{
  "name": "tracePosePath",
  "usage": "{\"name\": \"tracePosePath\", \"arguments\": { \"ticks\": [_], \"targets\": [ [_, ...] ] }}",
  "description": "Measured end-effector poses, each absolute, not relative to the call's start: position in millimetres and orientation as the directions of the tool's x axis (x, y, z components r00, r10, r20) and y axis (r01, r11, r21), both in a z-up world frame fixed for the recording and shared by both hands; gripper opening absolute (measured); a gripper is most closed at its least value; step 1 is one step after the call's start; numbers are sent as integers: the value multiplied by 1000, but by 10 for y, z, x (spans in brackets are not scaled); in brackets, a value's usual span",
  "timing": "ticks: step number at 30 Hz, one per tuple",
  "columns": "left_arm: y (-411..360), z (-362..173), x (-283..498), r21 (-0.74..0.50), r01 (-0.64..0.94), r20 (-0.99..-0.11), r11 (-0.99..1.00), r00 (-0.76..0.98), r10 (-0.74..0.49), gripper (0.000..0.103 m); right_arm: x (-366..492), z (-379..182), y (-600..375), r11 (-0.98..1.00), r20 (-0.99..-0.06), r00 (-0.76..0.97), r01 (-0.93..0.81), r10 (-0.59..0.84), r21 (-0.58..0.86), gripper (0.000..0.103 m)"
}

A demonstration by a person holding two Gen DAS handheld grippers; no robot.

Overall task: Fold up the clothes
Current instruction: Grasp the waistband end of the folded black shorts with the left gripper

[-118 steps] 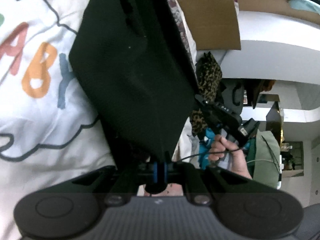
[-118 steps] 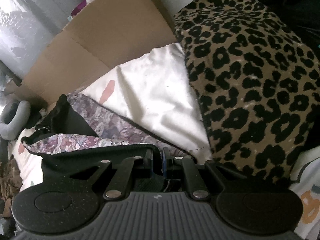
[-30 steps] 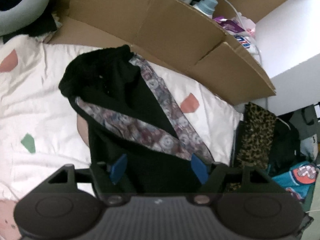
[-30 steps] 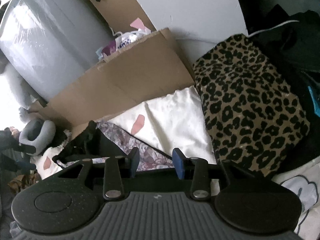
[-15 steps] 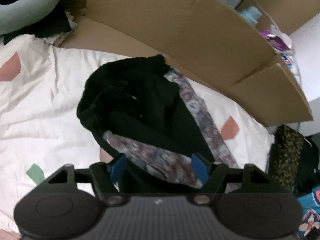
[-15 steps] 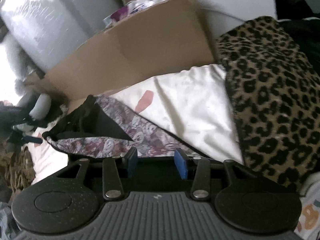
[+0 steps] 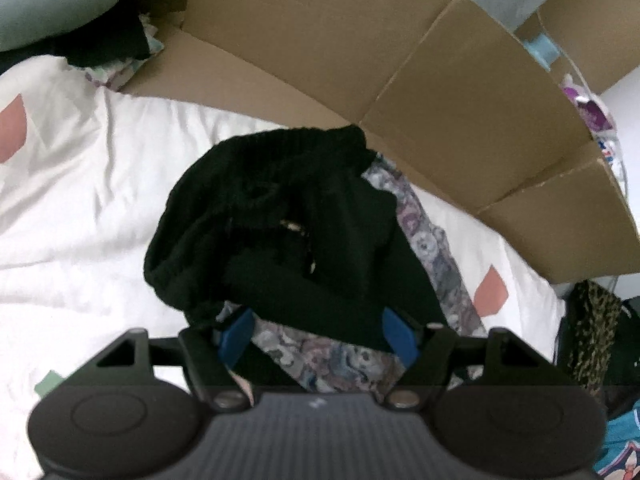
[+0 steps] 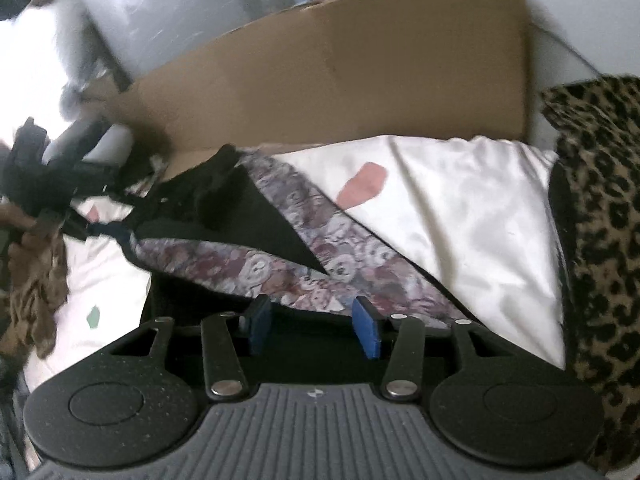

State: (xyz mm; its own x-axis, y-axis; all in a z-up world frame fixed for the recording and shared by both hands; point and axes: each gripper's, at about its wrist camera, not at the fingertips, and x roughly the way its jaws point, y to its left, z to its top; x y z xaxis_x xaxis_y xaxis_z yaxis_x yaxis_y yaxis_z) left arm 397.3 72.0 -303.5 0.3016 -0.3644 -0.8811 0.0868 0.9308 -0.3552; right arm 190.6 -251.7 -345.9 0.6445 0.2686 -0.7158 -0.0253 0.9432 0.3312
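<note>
A black garment with a floral lining [image 7: 304, 240] lies folded on the white bedsheet [image 7: 80, 200], bunched at its far end. My left gripper [image 7: 318, 338] hangs low over its near edge, jaws wide open, and the cloth passes under the blue pads [image 7: 236, 338] without being pinched. In the right wrist view the same garment [image 8: 280, 264] stretches away to the left. My right gripper [image 8: 312, 328] is over its black near edge with jaws opening; the pads [image 8: 366, 332] do not press the fabric. The left gripper's body [image 8: 36, 160] shows blurred at the left edge.
A flattened cardboard box [image 7: 400, 80] lines the far side of the bed. A leopard-print cloth [image 8: 600, 220] lies to the right, a grey neck pillow [image 7: 48, 4] at the far left. Crumpled brown fabric [image 8: 32, 292] sits at the left bed edge.
Both grippers, earlier shut on the lifted garment, have let it go onto the bed. Over the last second the left gripper sank closer to it; the right gripper's jaws widened and it rolled.
</note>
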Motion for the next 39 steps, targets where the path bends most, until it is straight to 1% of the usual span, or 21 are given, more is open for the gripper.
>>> {"name": "tracePosePath", "arguments": {
  "ticks": [6, 15, 23, 31, 34, 39],
  "targets": [
    [790, -3058, 3996, -392, 87, -858, 916, 326, -398, 75, 1981, -3509, -2365, 955, -723, 633, -92, 275, 282, 60],
    [868, -2956, 3950, -428, 86, -830, 900, 358, -428, 75, 2061, -3612, -2374, 962, -708, 656, -120, 262, 245, 60],
    [915, -2949, 4018, -438, 47, -824, 898, 378, -422, 76, 2052, -3737, -2466, 968, -719, 654, -85, 234, 238, 61],
    [1096, -2866, 3824, -453, 7, -823, 891, 382, -422, 77, 1954, -3839, -2622, 972, -737, 646, -36, 199, 231, 61],
    [1137, -2843, 3738, -449, 9, -828, 893, 371, -420, 80, 1930, -3868, -2635, 972, -740, 644, -28, 195, 232, 61],
    [1154, -3050, 3654, -463, -37, -837, 886, 347, -423, 81, 1911, -3887, -2619, 970, -740, 642, -26, 201, 240, 61]
  ]
}}
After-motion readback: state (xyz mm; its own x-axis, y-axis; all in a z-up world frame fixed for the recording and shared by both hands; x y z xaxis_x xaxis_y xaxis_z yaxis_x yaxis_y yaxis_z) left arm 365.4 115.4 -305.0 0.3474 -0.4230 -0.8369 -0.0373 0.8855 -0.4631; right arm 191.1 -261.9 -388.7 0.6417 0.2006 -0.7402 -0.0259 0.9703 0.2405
